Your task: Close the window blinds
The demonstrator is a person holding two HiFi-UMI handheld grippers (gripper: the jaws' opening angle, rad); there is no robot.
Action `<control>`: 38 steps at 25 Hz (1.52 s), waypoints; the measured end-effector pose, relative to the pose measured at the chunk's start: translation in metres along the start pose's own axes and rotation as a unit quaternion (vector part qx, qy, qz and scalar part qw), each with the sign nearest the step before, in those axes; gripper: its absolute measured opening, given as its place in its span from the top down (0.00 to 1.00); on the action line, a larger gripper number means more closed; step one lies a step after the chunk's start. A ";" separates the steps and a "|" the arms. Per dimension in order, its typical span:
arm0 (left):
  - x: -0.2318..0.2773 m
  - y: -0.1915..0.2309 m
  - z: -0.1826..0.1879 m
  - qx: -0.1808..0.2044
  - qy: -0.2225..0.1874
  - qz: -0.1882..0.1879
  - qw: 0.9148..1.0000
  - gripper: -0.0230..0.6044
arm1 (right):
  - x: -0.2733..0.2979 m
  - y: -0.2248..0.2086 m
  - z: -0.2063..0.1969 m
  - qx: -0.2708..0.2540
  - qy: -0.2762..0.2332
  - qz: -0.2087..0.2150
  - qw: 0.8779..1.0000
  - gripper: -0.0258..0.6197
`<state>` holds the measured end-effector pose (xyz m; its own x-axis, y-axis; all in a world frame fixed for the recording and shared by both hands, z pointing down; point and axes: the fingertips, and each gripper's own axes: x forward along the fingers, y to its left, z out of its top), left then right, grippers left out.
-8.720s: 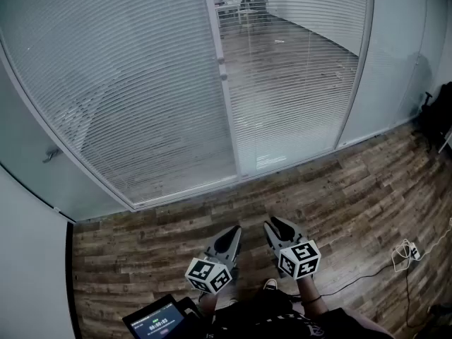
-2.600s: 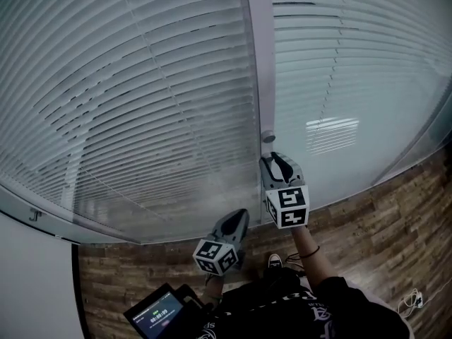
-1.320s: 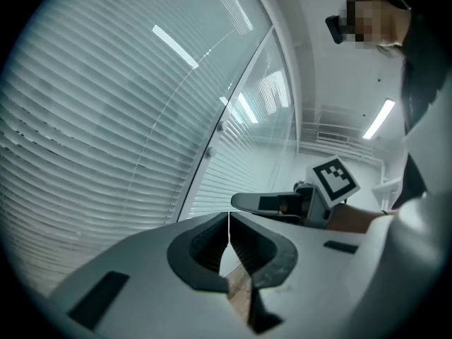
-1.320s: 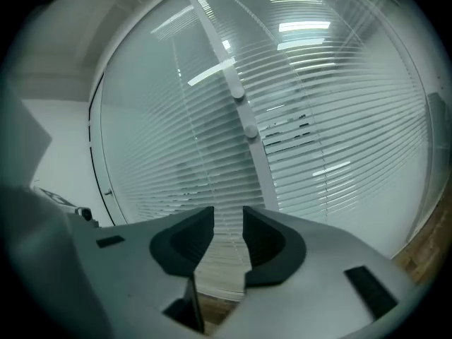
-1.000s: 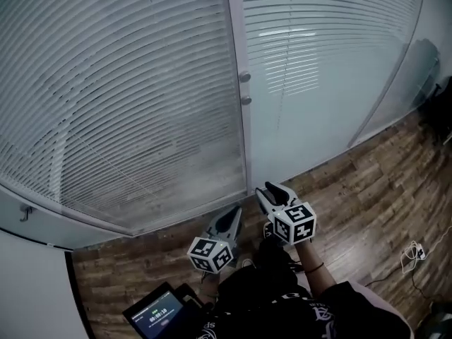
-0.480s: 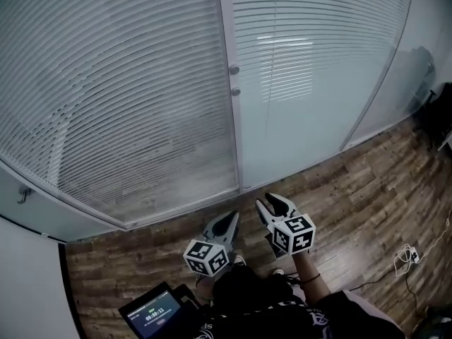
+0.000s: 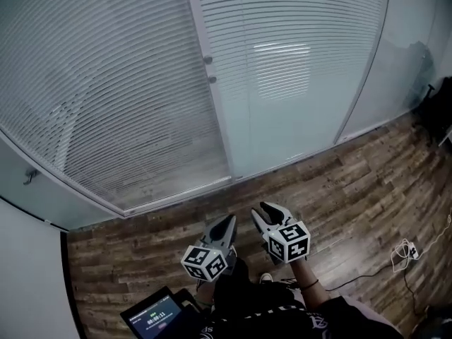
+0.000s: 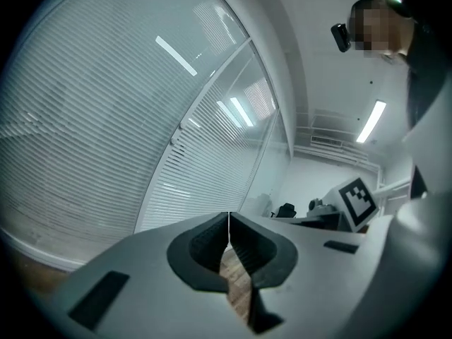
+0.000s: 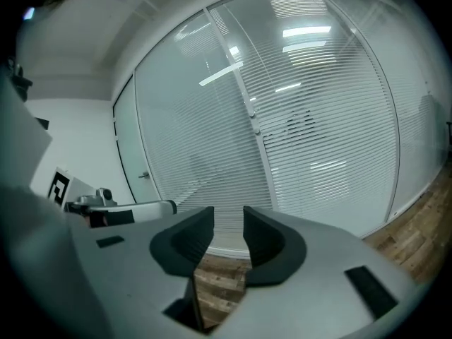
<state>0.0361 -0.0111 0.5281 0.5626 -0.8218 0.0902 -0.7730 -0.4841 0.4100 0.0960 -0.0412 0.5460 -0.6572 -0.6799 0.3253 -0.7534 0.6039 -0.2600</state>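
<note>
Up front in head view, blinds fill the glass wall, well apart from left gripper and right gripper, both low over wood-plank floor. Slats: thin, pale, horizontal, tilted nearly flat. Left gripper view: jaws pressed together, nothing btwn; blinds ahead-left. Right gripper view: jaws slightly apart, empty; blinds straight ahead.

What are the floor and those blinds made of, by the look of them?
The floor looks like matte brown wood planks with streaked grain, possibly laminate. The blinds look like thin pale slats, metal or plastic; I cannot tell which. They seem to sit behind glossy glass mirroring ceiling lights.
</note>
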 end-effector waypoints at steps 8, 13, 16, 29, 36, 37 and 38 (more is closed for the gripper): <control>-0.056 -0.093 -0.053 0.017 0.014 0.005 1.000 0.95 | -0.093 0.026 -0.050 0.009 -0.004 0.023 1.000 0.75; -0.078 -0.115 -0.060 0.025 0.015 0.003 1.000 0.95 | -0.118 0.043 -0.058 0.008 -0.009 0.028 1.000 0.75; -0.087 -0.124 -0.059 0.029 0.014 -0.001 0.999 0.95 | -0.129 0.051 -0.058 0.010 -0.015 0.026 1.000 0.75; -0.241 -0.126 -0.084 0.047 0.032 -0.022 0.998 0.95 | -0.158 0.179 -0.109 0.042 -0.024 -0.002 0.999 0.75; -0.327 -0.122 -0.099 0.025 0.023 -0.027 0.999 0.95 | -0.188 0.254 -0.156 0.044 -0.015 -0.018 0.999 0.75; -0.336 -0.125 -0.102 0.025 0.023 -0.031 0.999 0.95 | -0.194 0.261 -0.161 0.044 -0.016 -0.021 0.999 0.75; -0.343 -0.129 -0.106 0.026 0.024 -0.036 0.999 0.95 | -0.199 0.267 -0.166 0.043 -0.017 -0.025 0.999 0.75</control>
<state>-0.0263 0.3650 0.5403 0.6302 -0.7691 0.1061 -0.7429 -0.5577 0.3701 0.0291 0.3241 0.5628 -0.6183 -0.7225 0.3095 -0.7830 0.5318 -0.3228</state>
